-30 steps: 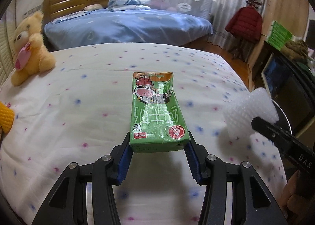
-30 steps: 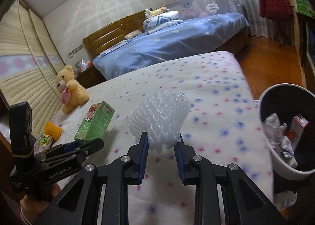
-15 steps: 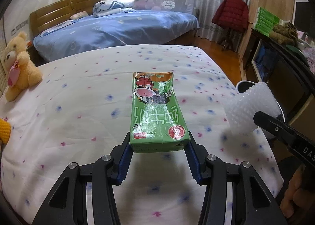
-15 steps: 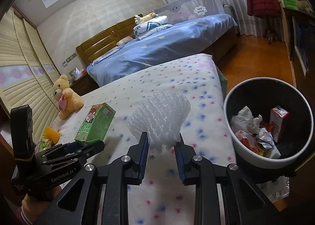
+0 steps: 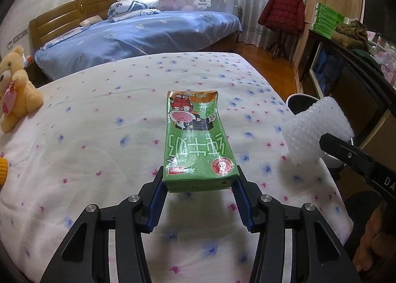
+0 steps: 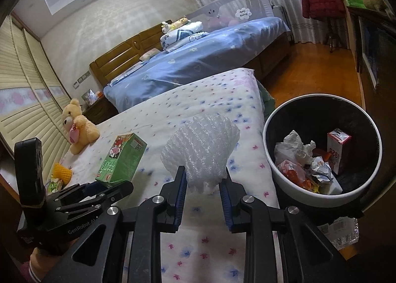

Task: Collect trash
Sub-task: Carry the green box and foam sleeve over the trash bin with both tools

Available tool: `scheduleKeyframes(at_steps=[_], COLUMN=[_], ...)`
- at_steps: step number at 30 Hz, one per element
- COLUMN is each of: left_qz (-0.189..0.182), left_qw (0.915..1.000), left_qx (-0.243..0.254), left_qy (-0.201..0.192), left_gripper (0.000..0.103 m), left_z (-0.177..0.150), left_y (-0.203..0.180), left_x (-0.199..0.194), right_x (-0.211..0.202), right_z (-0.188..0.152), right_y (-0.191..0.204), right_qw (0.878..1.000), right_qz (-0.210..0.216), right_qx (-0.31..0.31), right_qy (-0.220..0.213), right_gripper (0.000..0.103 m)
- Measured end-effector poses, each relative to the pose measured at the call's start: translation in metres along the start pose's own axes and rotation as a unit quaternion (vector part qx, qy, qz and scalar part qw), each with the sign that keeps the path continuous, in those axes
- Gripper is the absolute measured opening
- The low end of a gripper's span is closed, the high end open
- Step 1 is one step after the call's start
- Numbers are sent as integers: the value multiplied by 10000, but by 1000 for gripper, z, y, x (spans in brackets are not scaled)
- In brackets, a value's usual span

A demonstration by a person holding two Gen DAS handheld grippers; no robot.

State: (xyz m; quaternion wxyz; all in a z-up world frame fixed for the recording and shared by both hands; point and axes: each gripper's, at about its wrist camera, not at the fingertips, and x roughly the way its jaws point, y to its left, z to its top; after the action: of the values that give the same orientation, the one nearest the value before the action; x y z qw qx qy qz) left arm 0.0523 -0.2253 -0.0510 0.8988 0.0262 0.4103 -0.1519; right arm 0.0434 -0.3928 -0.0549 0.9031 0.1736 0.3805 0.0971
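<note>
Bedside bin (image 6: pixel 277 174), cartons (image 6: pixel 337 149), crumpled wrappers (image 6: pixel 297 147)

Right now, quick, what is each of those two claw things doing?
Left gripper: closed on the green carton.
Right gripper: closed on the white foam net.

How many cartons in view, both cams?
2. Green carton held by the left gripper; white-and-red carton upright in the trash bin. More may be buried there.
</note>
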Motion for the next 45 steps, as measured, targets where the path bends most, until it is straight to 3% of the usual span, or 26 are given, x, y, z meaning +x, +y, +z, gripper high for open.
scheduleKeyframes(at_steps=[19, 45], left_qz=[-203, -631], left_qw=[9997, 9960], left_qx=[160, 626], left_qy=[20, 68], left_gripper=[49, 49], left_z=[3, 24], left_y=[-16, -72], left_x=[0, 9], right_x=[-2, -39], right_z=[2, 15], right_y=[-7, -58], right_qw=[10000, 9974], right_qz=[-81, -547], right_qx=[30, 383], right_qy=[23, -263], right_gripper=[26, 26])
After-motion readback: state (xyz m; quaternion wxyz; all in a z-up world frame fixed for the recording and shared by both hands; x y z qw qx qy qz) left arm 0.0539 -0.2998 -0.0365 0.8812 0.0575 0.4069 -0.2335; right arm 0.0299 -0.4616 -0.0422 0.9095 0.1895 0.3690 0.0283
